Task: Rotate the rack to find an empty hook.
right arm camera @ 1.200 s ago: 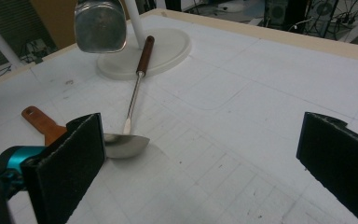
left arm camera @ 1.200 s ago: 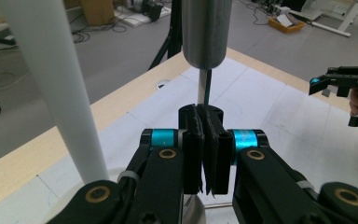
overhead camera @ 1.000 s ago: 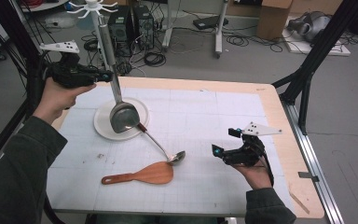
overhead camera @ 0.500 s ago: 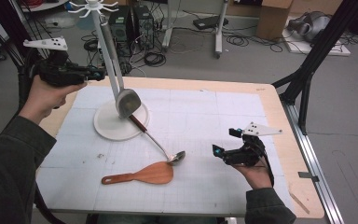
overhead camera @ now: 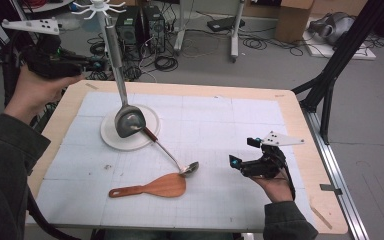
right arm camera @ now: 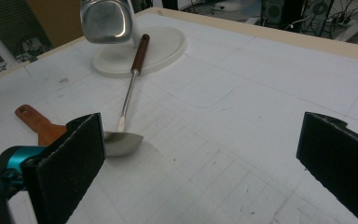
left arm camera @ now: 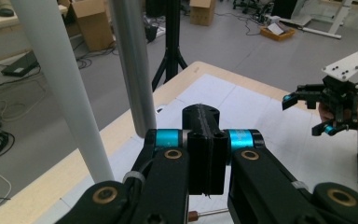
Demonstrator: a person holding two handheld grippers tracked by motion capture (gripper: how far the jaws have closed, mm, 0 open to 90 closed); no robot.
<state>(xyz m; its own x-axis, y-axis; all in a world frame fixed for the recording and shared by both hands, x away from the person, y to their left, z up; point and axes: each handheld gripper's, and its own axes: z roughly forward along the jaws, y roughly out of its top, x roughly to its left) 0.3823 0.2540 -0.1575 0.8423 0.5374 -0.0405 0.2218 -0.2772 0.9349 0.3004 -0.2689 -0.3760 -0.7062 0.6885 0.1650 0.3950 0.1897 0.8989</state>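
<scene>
Steel large ladle with long grey handle [overhead camera: 129, 121] appears to hang from white hook-topped rack [overhead camera: 97, 7], bowl just over rack's round white base [overhead camera: 147, 139]. Hook contact not clear.

Left gripper [left arm camera: 201, 116] high beside handle, jaws together, nothing seen between them; likely steadying or just let go.

Right gripper [overhead camera: 241, 152] waits low over white gridded mat [overhead camera: 240, 120], jaws wide apart, empty.

Small steel ladle with brown wooden grip [overhead camera: 167, 152] lies with grip on base, bowl on mat touching flat wooden spatula [overhead camera: 155, 187], probably next for hanging.

Small ladle's bowl looks empty; large bowl's inside not shown.

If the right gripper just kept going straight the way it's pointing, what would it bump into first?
Probably the small ladle, whose bowl lies just ahead by the left jaw of the open right gripper. Depth is hard to judge; dead centre is bare mat.
</scene>
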